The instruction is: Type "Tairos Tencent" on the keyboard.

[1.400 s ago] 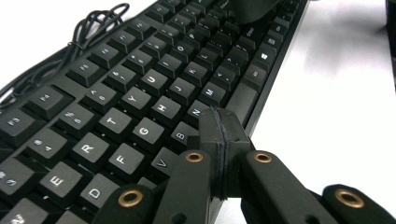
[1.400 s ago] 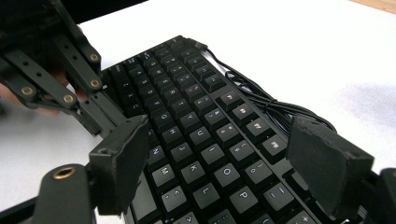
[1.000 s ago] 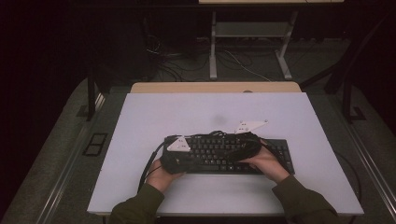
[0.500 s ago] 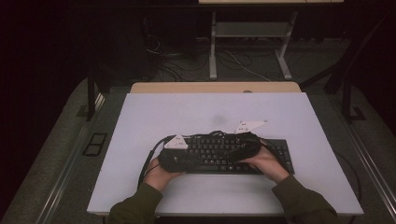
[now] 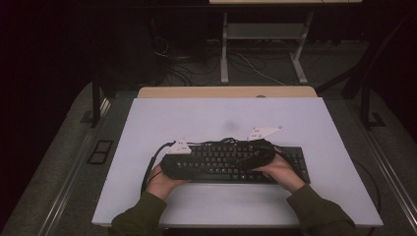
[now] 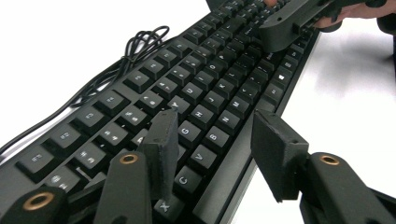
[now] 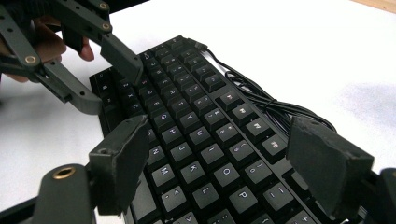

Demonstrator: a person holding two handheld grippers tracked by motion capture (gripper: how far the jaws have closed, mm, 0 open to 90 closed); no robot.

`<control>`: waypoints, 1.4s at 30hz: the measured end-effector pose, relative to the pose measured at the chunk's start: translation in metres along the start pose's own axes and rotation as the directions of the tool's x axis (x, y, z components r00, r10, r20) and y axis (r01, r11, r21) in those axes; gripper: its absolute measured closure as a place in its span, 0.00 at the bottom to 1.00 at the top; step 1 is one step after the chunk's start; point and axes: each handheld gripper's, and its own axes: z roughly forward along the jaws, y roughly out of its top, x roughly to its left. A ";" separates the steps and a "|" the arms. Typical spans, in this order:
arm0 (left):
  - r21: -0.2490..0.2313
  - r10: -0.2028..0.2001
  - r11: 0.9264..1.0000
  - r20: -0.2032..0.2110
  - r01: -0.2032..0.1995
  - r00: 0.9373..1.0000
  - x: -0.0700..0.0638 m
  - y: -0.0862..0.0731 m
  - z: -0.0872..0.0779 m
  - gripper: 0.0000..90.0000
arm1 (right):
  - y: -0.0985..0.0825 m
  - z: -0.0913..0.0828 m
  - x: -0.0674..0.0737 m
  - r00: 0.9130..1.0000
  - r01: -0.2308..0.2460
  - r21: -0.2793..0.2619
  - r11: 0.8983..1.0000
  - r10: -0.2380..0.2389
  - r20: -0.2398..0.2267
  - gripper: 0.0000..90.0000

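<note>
A black keyboard [image 5: 221, 164] lies flat on the white table [image 5: 221, 113], its bundled cable [image 7: 271, 105] behind its rear edge. My left gripper [image 6: 217, 135] hangs low over the keyboard's left end. Its jaws have just been opening: one is over the letter keys, the other past the front edge, and nothing is pinched. It also appears in the right gripper view as the left gripper [image 7: 113, 88]. My right gripper [image 7: 222, 154] hovers over the right half of the keys, jaws wide, pads pressing nothing. From above, the left gripper [image 5: 194, 169] and right gripper [image 5: 241, 162] point at each other.
A wooden strip [image 5: 226, 92] runs along the table's far edge. Beyond it stand a metal frame [image 5: 260, 44] and loose floor cables [image 5: 255, 69]. A floor socket box [image 5: 101, 150] sits left of the table. Bare white table lies behind and in front of the keyboard.
The left gripper has edged slightly to the left along the keyboard. The right gripper and the keyboard have stayed put.
</note>
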 end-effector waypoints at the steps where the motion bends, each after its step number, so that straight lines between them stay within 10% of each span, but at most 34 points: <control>1: 0.002 0.001 1.000 -0.003 -0.001 1.000 0.001 0.000 -0.002 0.55 | 0.000 0.000 0.000 1.000 0.002 0.000 1.000 -0.002 -0.001 0.23; 21: 0.036 -0.004 0.999 -0.087 0.007 0.996 0.021 -0.021 -0.033 0.97 | 0.000 0.000 0.000 1.000 0.001 -0.001 1.000 -0.001 -0.003 0.23; 42: 0.122 0.017 0.993 -0.125 -0.002 0.992 0.029 -0.037 -0.031 0.99 | 0.000 0.003 0.002 1.000 -0.002 0.001 1.000 0.002 -0.008 0.24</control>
